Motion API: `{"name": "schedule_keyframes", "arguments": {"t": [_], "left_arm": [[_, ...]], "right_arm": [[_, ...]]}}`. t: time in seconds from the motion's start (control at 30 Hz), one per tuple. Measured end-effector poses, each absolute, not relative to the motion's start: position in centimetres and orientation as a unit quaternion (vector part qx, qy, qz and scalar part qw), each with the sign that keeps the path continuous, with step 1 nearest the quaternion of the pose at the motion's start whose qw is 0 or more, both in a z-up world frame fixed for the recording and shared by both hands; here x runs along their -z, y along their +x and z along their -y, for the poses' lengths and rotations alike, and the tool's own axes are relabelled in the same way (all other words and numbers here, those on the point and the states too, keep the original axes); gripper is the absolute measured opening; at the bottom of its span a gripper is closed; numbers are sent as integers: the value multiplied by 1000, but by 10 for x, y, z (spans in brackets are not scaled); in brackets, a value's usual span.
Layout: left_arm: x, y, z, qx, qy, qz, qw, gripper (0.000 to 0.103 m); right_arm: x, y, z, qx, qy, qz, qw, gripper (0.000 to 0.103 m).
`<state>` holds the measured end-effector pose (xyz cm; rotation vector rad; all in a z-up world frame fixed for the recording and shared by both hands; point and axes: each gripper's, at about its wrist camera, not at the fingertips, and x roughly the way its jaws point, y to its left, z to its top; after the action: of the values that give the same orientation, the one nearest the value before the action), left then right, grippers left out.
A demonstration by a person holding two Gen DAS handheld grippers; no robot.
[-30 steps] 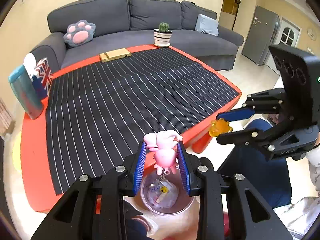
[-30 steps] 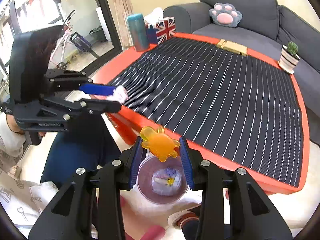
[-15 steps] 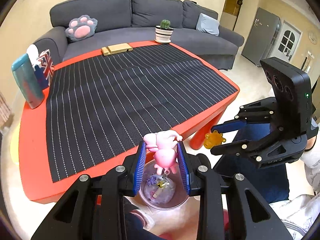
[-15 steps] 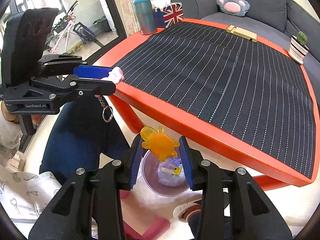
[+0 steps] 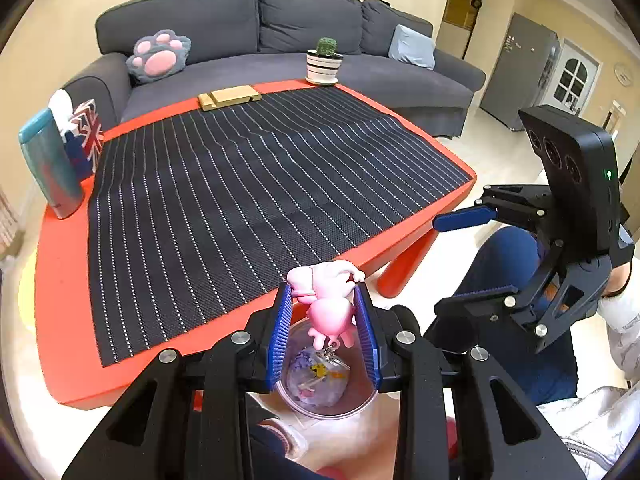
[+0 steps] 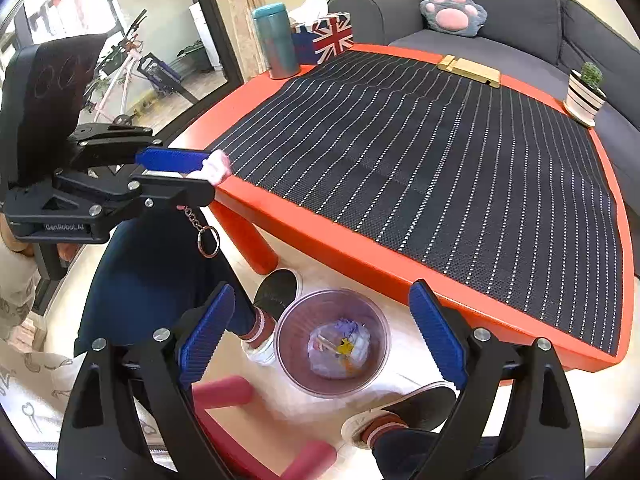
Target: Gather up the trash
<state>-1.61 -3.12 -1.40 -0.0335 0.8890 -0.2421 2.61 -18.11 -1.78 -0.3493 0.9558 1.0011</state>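
My left gripper (image 5: 324,320) is shut on a pink toy keychain (image 5: 326,304) and holds it right above a clear purple bin (image 5: 326,400) on the floor. In the right wrist view the same gripper (image 6: 200,172) holds the pink toy (image 6: 218,166), its chain and ring (image 6: 207,236) hanging down. My right gripper (image 6: 320,332) is open and empty above the bin (image 6: 332,356), which holds crumpled trash (image 6: 340,346) with orange and yellow bits. It also shows in the left wrist view (image 5: 468,256), jaws wide apart.
A red table (image 5: 64,320) with a dark striped mat (image 5: 240,184) stands beside the bin. On it are a teal flask (image 5: 50,164), a Union Jack tissue box (image 5: 86,136), wooden blocks (image 5: 230,96) and a potted cactus (image 5: 325,60). My legs and shoes (image 6: 280,288) flank the bin.
My right gripper has opened and the orange toy it held is gone from its jaws. The left gripper still holds the pink toy over the bin.
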Motion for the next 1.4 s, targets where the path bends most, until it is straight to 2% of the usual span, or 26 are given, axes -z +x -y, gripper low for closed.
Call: {"name": "schedule_keyframes", "arguments": {"t": [1.07,1.1,1.17,1.2,1.23,1.4], "left_arm": [[16,-12,50,156,0,-436,886,32],[17,-12,51,158,0,-436,886,34],[17,-12,50,154,0,-434,888,59],[17,-12,49,152,-4,-428,891,81],[16,-13,47,151,-9,-423,893,88],[18,-12,45,141,-14,-425,894,90]], "right_arm": [[2,40,210,-428,-127,-424,788,91],[1,40,211,-427,-126,-423,789,91],[1,40,211,-428,-125,-423,789,91],[1,41,211,-427,-125,-423,789,91],[1,41,212,-427,-125,-423,789,91],[2,40,212,-426,-125,-424,789,91]]}}
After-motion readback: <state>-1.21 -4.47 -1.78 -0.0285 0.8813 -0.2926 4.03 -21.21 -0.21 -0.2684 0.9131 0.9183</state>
